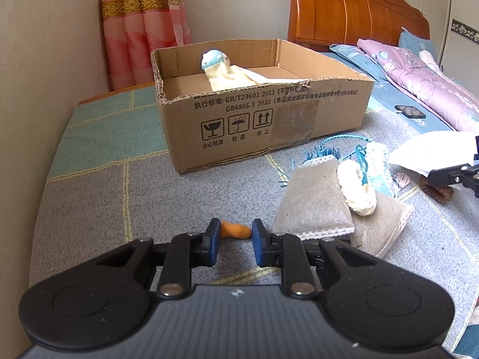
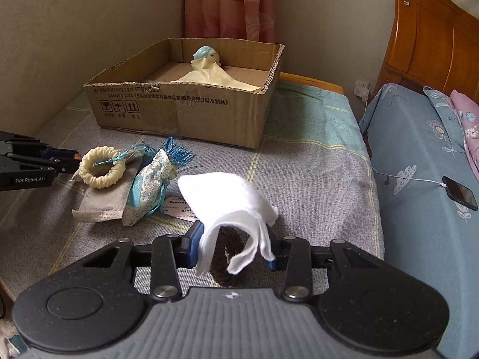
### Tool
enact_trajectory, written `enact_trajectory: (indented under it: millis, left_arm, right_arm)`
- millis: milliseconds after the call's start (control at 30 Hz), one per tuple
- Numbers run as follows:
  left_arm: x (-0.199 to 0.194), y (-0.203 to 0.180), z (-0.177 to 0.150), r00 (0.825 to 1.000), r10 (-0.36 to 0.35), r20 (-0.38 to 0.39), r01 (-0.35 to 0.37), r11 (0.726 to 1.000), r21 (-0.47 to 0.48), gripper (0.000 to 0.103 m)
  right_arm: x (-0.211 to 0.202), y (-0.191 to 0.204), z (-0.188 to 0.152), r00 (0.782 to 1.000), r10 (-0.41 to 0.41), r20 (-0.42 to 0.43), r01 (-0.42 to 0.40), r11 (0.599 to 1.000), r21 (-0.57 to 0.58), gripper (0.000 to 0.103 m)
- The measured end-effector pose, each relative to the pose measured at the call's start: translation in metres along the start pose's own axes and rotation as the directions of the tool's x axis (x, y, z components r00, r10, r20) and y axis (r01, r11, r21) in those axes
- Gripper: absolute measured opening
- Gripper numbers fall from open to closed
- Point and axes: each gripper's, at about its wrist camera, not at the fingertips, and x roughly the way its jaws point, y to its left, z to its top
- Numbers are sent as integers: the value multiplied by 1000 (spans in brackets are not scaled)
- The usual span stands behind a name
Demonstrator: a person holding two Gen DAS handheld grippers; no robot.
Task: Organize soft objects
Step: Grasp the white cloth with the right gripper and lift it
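While white cloth (image 2: 227,206) drapes the right gripper (image 2: 235,246), cardboard box (image 2: 191,110) waits far left
Its spread fingers grip nothing, so cloth may slide off; left gripper (image 1: 233,240), narrowly parted, straddles an orange piece (image 1: 235,229)

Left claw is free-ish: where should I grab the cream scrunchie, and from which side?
Pinch the cream scrunchie across one arc of its ring, coming from above. It lies nearly flat on the burlap sachet, hole facing up, so one finger can drop into the hole. Pick an arc clear of the blue ribbon.
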Motion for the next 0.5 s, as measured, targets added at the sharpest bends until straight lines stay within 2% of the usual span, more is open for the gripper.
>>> enact_trajectory:
  millis: [200, 500]
  left_arm:
    - [-2, 3, 0, 1000, 10, -7, -10, 1000, -14, 20]
    - [-6, 3, 0, 1000, 16, -6, -16, 1000, -19, 20]
  right_arm:
    - [-1, -1, 1, 1000, 4, 10, -4, 1000, 3, 31]
    - [-5, -2, 2, 1000, -1, 31, 0, 1000, 5, 26]
